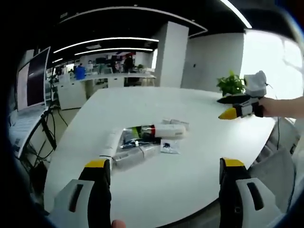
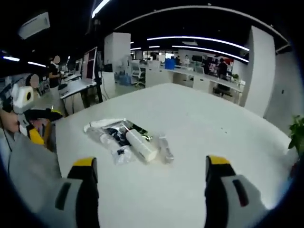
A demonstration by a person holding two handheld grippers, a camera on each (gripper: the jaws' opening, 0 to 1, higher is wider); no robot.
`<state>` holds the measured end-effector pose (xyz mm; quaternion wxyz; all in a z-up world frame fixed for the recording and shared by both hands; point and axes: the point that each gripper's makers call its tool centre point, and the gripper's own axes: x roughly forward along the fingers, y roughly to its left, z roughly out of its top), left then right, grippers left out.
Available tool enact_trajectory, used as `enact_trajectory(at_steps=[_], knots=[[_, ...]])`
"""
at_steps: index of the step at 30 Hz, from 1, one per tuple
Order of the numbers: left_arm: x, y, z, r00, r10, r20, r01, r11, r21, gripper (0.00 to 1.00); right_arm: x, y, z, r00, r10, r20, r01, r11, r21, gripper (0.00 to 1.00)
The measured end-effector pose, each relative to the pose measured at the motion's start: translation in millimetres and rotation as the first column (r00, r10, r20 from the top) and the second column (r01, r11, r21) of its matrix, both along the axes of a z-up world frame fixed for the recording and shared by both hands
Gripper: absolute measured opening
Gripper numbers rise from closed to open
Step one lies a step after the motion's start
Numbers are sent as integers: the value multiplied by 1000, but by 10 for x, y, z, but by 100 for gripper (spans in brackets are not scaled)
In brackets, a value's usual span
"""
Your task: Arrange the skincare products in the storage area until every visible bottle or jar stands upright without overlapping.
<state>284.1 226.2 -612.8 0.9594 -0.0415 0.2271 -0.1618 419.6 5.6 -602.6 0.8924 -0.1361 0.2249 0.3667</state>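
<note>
- The left gripper (image 1: 162,167) hovered over the near edge of the white surface (image 1: 209,137), jaws wide apart and empty.
- The right gripper (image 2: 151,165) was also apart, empty.
- The products (image 1: 147,137) lay flat in a pile mid-surface, with bare surface all around.

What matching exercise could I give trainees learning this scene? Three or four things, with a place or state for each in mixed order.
Things:
1. white tube
2. plant
3. left gripper
4. right gripper

Places or states:
A. stands at the table's far edge in the left gripper view
B. lies flat in the pile on the table
C. fingers apart and empty, with the pile ahead and slightly left
D. fingers apart and empty, with the other gripper off to its right

Pairs: 1-B, 2-A, 3-D, 4-C
</note>
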Motion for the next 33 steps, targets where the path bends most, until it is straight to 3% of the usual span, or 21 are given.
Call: enact_trajectory(at_steps=[12,21,33], knots=[[-1,-14,-13,1000,-10,-5,10,1000,5,93,236,281,-175,993,108,-49,-111,992,-55,85],[0,-18,-31,1000,-14,-13,14,1000,2,93,340,496,-365,977,191,-98,-202,973,-115,74],[1,-2,-63,1000,-8,-27,8,1000,-9,93,557,757,-684,929,324,-180,-358,909,-212,60]])
